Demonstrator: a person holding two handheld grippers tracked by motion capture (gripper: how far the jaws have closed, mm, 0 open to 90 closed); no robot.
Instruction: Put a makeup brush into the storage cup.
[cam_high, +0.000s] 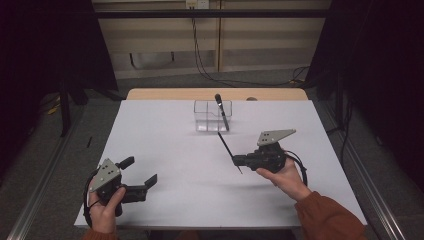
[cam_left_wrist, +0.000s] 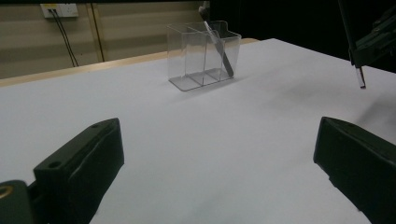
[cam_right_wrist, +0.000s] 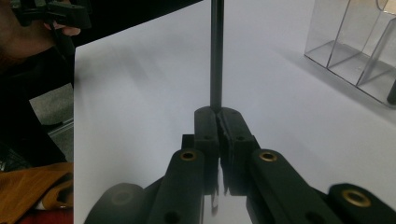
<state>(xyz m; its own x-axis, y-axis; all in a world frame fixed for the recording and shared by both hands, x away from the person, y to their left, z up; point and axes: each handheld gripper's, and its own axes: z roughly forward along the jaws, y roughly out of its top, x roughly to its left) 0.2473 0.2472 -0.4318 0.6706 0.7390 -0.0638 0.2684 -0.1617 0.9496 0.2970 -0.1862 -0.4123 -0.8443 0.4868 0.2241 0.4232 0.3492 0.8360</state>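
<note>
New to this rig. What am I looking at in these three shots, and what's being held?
No robot here: a person holds a hand-held two-jaw gripper in each hand. One camera looks down from above the table; the other two ride on the grippers and look along their black jaws. On the white surface stands a clear divided holder with one dark utensil leaning in it. The right gripper is shut on a thin black stick. The left gripper is open with nothing between its jaws.
</note>
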